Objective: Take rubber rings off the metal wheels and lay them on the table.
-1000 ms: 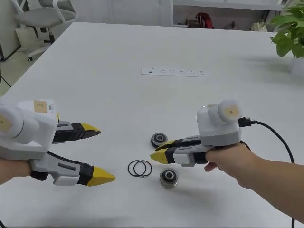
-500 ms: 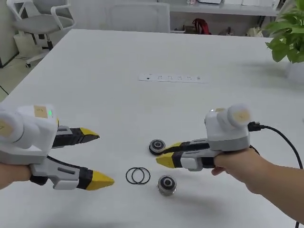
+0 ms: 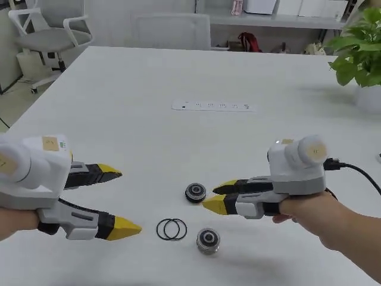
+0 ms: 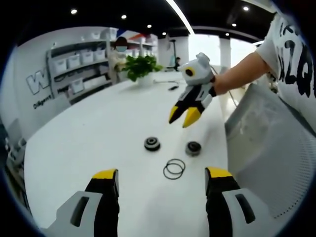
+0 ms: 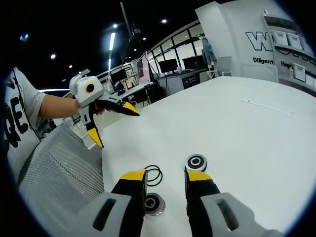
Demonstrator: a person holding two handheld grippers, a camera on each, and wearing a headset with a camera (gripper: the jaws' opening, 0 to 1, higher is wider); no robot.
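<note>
I hold my left gripper (image 3: 128,200) wide open and empty over the white surface (image 3: 149,77), at about 9 o'clock from the rubber rings (image 3: 172,229). The two thin black rings lie flat on the surface, overlapping each other, and touch neither gripper. My right gripper (image 3: 211,197) is only partly open, its yellow tips a little apart with nothing between them, and it comes in from 3 o'clock. The far wheel (image 3: 196,192) sits at about 1 o'clock from the rings, just beside my right gripper's tips. The near wheel (image 3: 208,239) sits at about 4 o'clock from the rings, close by them. I cannot tell whether either wheel has a ring on it. A power strip (image 3: 214,106) lies well away at 12 o'clock, and a plant (image 3: 357,53) stands out toward 2 o'clock.
</note>
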